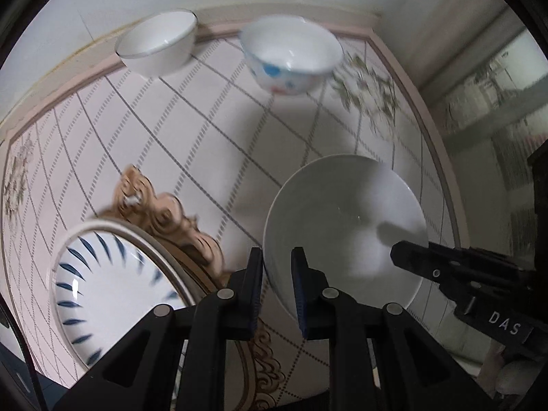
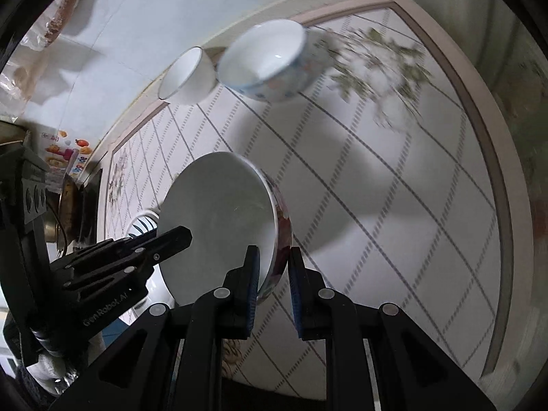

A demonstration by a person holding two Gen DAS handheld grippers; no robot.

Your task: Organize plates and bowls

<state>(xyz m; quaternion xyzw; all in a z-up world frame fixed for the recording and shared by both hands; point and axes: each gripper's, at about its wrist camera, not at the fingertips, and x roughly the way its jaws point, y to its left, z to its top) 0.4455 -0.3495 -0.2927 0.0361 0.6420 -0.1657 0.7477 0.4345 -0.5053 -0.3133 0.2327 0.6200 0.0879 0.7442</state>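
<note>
1. While I worked both tongs from my station, the left gripper (image 1: 276,286) was clenched on the near rim of the large white bowl (image 1: 346,226), one pad outside the wall and one inside.
2. The right gripper (image 2: 273,286) was clenched on the opposite rim of that same bowl (image 2: 219,219), its outer pad against the patterned outside wall.
3. Held between the two tongs, the bowl hung tilted above the tiled tabletop (image 1: 212,144) and, as far as I could tell, clear of it.
4. I judged it stiff, glazed and slippery, fairly heavy for thin rim grips, and liable to chip or break if it slid out; two opposite points on the rim looked the right hold, pads well over the lip.
5. Just left of the left gripper lay a plate with blue dashes (image 1: 113,284), resting on an ornate brown-edged plate (image 1: 161,205) beneath it.
6. Well beyond both tongs, by the wall, stood a plain white bowl (image 1: 159,42) and, beside it, a bowl with blue dots (image 1: 291,53).
7. Either far bowl looked lighter and could be taken by its rim in one gripper.
</note>
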